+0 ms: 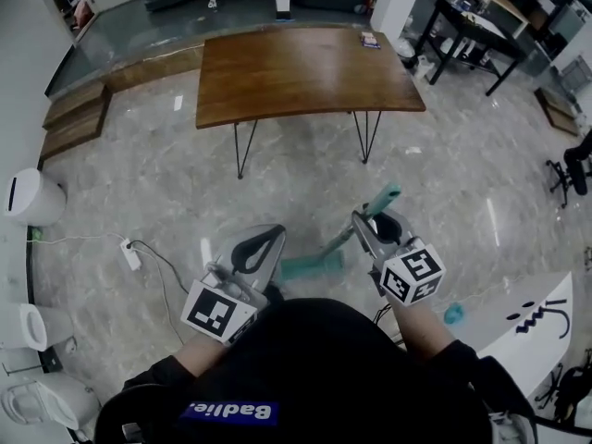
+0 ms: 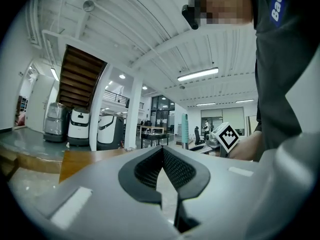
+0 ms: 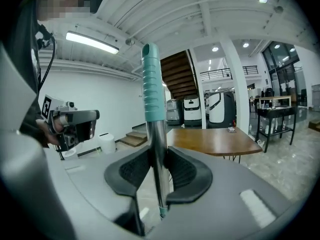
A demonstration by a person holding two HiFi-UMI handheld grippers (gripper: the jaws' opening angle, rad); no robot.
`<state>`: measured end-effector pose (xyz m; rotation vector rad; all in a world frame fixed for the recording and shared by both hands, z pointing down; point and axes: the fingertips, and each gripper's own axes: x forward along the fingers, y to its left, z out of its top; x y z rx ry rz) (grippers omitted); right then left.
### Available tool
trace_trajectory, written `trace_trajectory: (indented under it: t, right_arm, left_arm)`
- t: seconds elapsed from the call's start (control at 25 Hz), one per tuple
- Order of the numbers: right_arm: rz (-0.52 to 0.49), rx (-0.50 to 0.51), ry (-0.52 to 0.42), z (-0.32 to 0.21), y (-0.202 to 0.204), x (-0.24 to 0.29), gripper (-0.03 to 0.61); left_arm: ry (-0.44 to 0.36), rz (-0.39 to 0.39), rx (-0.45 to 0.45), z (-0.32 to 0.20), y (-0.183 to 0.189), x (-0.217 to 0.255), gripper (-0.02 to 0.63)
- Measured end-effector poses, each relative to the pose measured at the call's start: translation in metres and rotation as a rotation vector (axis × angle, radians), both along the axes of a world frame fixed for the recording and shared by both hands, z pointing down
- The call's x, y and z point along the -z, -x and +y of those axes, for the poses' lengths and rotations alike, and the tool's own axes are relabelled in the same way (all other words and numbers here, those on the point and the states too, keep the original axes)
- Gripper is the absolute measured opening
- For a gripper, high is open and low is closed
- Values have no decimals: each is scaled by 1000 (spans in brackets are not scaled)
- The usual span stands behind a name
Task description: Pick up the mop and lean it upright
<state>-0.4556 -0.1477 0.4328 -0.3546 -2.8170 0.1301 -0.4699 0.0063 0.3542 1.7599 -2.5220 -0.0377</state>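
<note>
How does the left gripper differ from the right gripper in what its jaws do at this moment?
The right gripper is closed on the mop handle, with its pads pressing the shaft. The left gripper holds nothing, and its jaws are together. The right gripper touches the mop, whereas the left gripper is beside it, apart. Both are grey, with black pads and a marker cube.

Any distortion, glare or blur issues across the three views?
Head view: fisheye warp, strongest at the edges; light streaks glare on the floor. Left gripper view: black corners, ceiling light blown out, left tongs slightly soft. Right gripper view: same black corners, mop handle sharp in the right tongs.
</note>
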Motion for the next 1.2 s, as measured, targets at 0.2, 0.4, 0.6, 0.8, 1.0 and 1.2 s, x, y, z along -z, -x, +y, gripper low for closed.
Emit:
trace_trajectory:
  t: [0.2, 0.4, 0.6, 0.8, 1.0, 1.2]
  right_arm:
    - [23, -47, -63, -4, 58, -10, 107]
    - [40, -79, -92, -8, 112, -29, 107]
    - [63, -16, -104, -9, 164, -43, 107]
    - [72, 57, -98, -15, 213, -58, 107]
    - [122, 126, -81, -26, 252, -91, 107]
    - [158, 196, -53, -38, 287, -115, 107]
  left_arm:
    - [-61, -30, -98, 3, 67, 17, 20]
    - [-1, 35, -91, 15, 114, 1, 20]
    - [-19, 31, -70, 8, 141, 4, 20]
    - [39, 43, 32, -1, 170, -4, 20]
    - [72, 34, 130, -21, 200, 3, 20]
    - [89, 37, 216, -50, 227, 2, 20]
